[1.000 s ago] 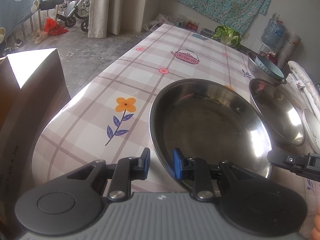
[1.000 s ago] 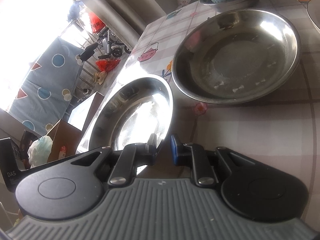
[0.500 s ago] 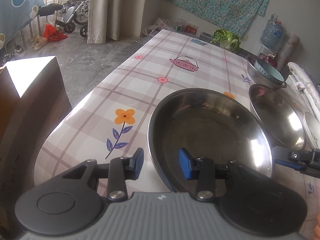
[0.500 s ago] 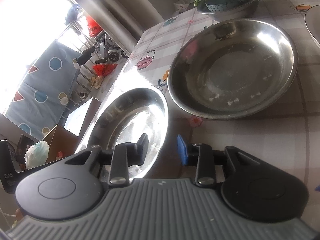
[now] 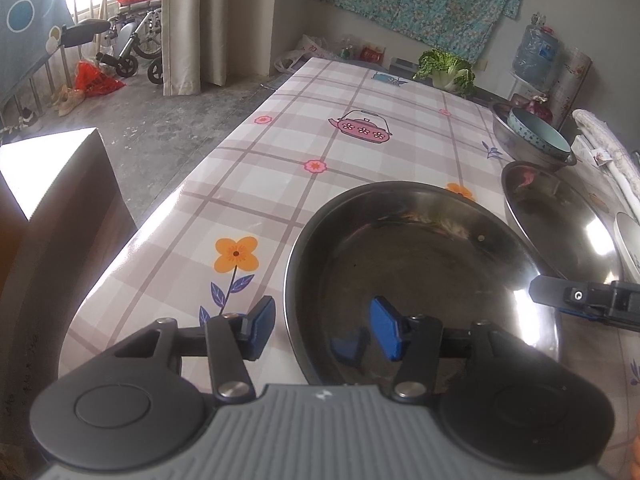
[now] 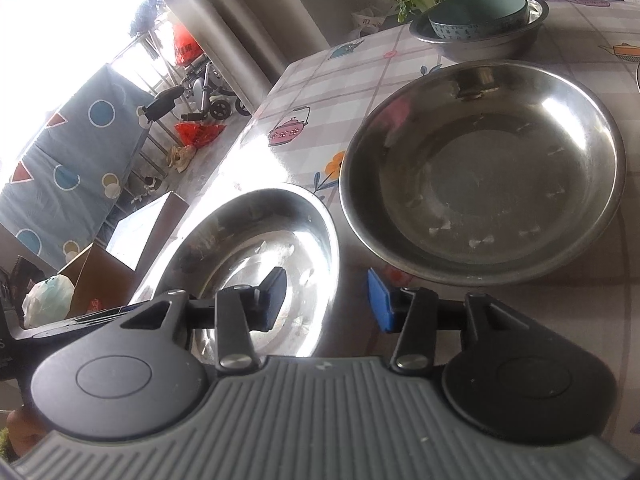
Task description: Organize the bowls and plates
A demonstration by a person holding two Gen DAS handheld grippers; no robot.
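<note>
Two steel plates sit side by side on a worktop point(image 5: 280, 168) covered in a checked cloth printed with flowers and teapots. The left gripper point(image 5: 322, 326) and the right gripper point(image 6: 326, 298) each straddle an edge of the nearer steel plate point(image 5: 420, 264), jaws spread wide and touching nothing. A second ago both pairs of jaws were almost closed at that rim; they have opened since, so the plate looks released and resting flat just beside the larger steel plate point(image 6: 484, 172). Further back, a pale blue bowl point(image 6: 478, 14) sits inside a steel basin point(image 6: 492, 42). No readable brand or label shows; markings on the right gripper's arm are too small to read.
</note>
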